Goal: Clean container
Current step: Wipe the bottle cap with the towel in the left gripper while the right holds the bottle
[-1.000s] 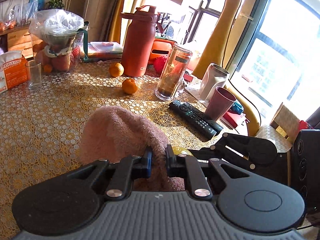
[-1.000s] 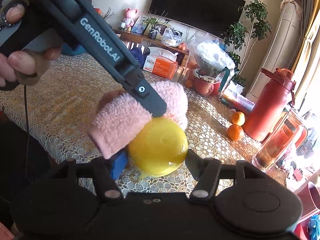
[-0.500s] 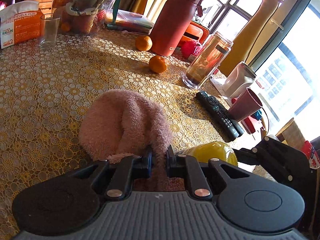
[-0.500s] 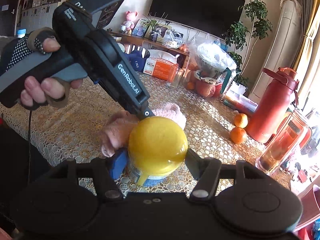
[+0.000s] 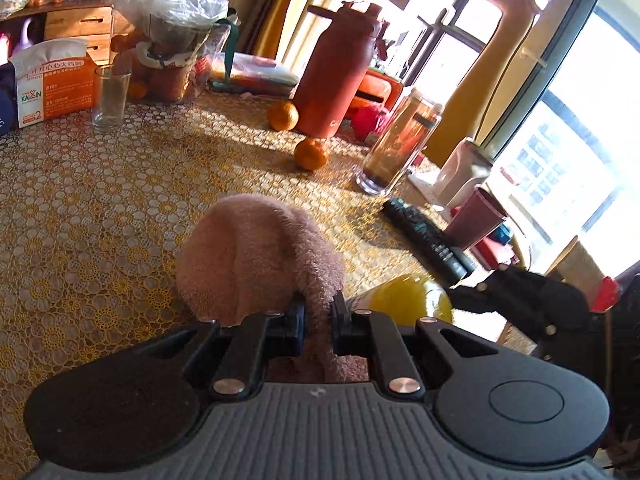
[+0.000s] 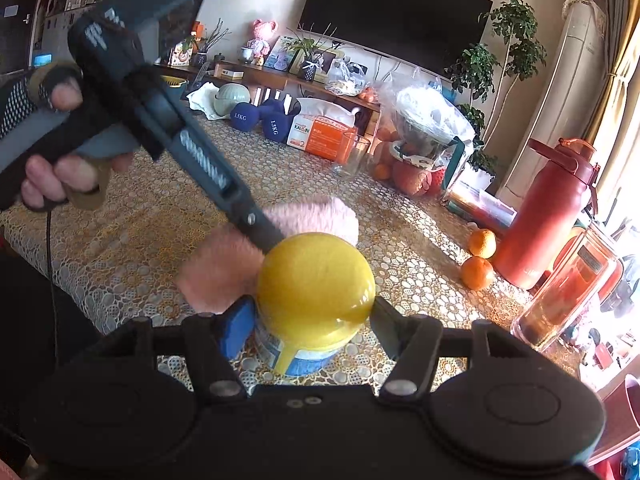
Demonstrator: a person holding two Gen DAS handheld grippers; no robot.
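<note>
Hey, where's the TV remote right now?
In the left wrist view, the black remote lies on the lace tablecloth at right, between the glass tea bottle and the maroon cup.

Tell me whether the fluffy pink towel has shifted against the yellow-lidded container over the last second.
Yes. In the right wrist view the fluffy pink towel slid from the front of the yellow-lidded container to behind it, toward the glass tumbler.
</note>
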